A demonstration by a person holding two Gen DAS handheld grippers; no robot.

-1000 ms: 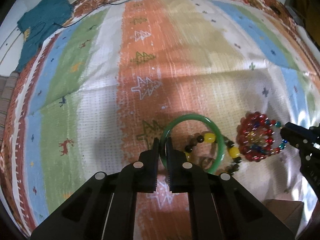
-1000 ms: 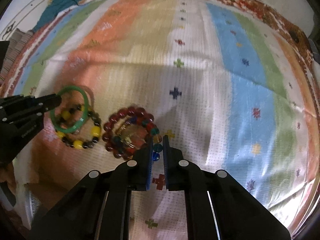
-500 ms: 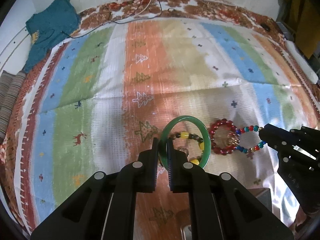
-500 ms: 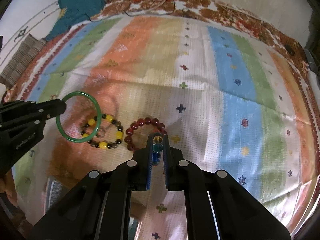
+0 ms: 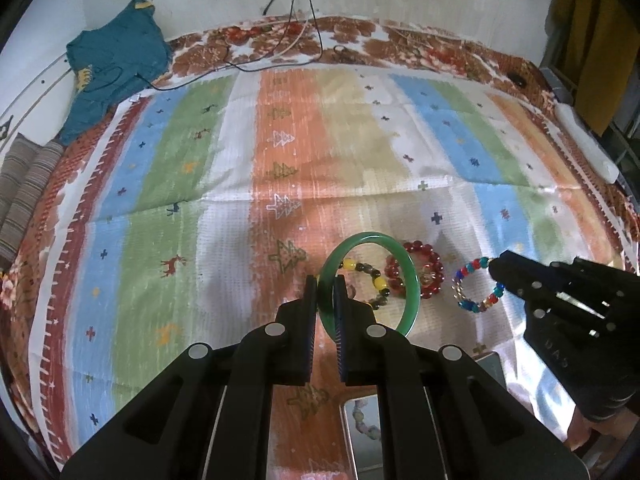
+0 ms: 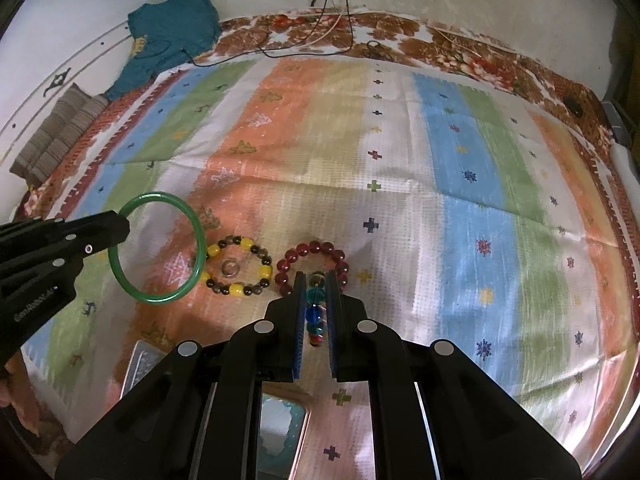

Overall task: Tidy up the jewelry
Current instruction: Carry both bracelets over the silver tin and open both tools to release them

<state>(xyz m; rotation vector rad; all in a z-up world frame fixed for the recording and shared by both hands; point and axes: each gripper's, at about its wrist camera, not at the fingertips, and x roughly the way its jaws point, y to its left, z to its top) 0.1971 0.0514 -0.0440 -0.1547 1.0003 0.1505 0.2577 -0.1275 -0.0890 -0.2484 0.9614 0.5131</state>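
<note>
Both claws are closed on jewelry and held above a striped cloth point(image 5: 288, 128). By the left claw point(image 5: 326, 294) a green bangle point(image 5: 414, 280) is pinched at its near edge, so that the ring stands out ahead of the tips. By the right claw point(image 6: 317, 294) a bracelet of mixed coloured beads point(image 6: 314, 312) is clamped between narrow jaws; in the left view this bracelet point(image 5: 476, 286) is seen hanging as a small loop from the tip of the right claw point(image 5: 498, 270).

Two pieces are left on the cloth. A yellow and dark bead bracelet point(image 6: 239, 266) lies just ahead and to the left of the right claw, with a small ring point(image 6: 230, 268) inside it. A red bead bracelet point(image 6: 312, 258) lies directly ahead of the right claw tips, partly hidden by them.

The carrying step is judged to be in hand: two pieces are lifted and not yet put away. A shiny tray or box point(image 5: 362, 424) is glimpsed below and behind the left claw, with beads seemingly inside; what it is cannot be told for certain. The next move is judged to call for each piece to be brought back over that container and released gently.
</note>
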